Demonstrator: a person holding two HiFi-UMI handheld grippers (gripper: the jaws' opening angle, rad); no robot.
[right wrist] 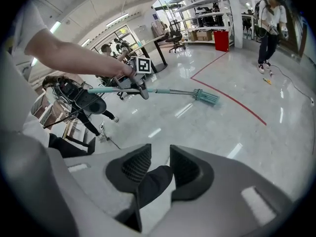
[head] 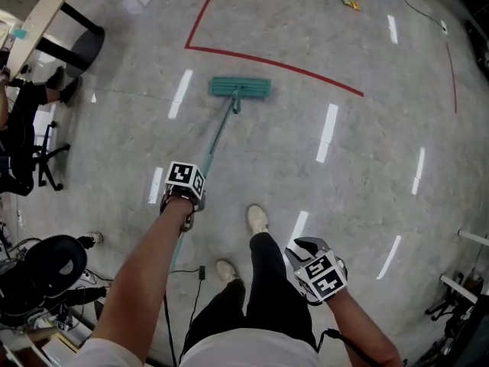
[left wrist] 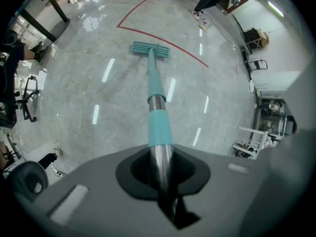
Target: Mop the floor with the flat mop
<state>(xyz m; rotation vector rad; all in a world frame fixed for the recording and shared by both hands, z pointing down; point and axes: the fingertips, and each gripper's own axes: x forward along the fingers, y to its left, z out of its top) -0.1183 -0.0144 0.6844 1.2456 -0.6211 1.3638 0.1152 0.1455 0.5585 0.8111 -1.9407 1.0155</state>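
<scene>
The flat mop lies with its teal head flat on the grey floor just short of a red tape line. Its teal and metal handle slants back toward me. My left gripper is shut on the handle about halfway up. In the left gripper view the handle runs from the jaws straight out to the mop head. My right gripper hangs off the mop by my right leg. In its own view the right gripper stands open by a narrow gap, holding nothing, and the mop head shows far off.
A red tape line crosses the floor beyond the mop. Office chairs and a table stand at the left, a black chair and cables near my left foot. My shoes are behind the handle. Racks stand right. A person stands far off.
</scene>
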